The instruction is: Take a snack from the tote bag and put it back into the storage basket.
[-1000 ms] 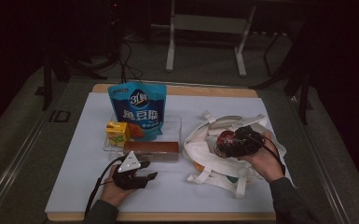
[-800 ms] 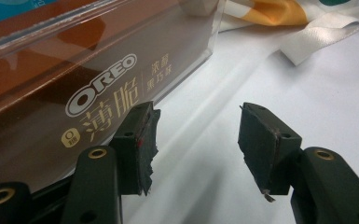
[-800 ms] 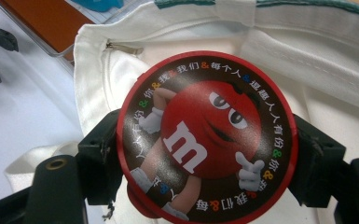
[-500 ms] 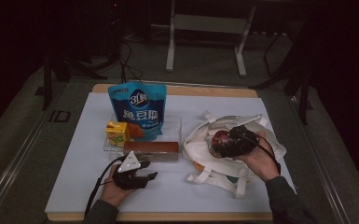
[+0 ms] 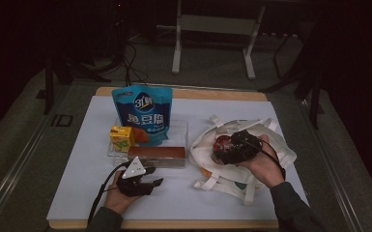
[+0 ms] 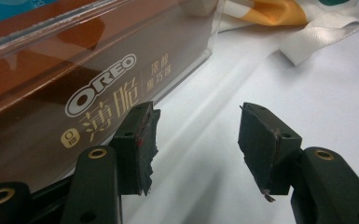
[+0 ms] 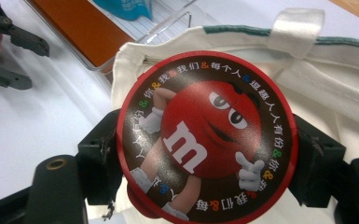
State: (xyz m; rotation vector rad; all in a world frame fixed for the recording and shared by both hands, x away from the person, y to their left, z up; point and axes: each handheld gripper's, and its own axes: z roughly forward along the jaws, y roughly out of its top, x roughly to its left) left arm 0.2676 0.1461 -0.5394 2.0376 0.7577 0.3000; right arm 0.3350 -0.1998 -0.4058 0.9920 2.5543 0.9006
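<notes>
Right gripper (image 7: 205, 154): jaws clamped on round M&M's tin (image 7: 207, 138), over white tote bag (image 5: 275, 150), table's right side.
Left gripper (image 6: 196, 135): approx half open, empty, near front edge by Oreo box (image 6: 74, 79).

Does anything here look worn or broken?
Yes: the left gripper has frayed, torn pads, ragged at their edges. The candy tin in the right gripper looks whole.

Round M&M's tin (image 7: 207, 140): red rim, dark brown lid, red cartoon candy with white "m", multicoloured lettering around it. Cloth tote bag (image 5: 270, 150): cream white, green and orange print. Oreo box (image 6: 51, 116): brown, white logo, gold characters. Standing snack pouch (image 5: 142, 113): blue, white lettering. Small carton (image 5: 121, 138): yellow. Table cover (image 5: 77, 179): white.
</notes>
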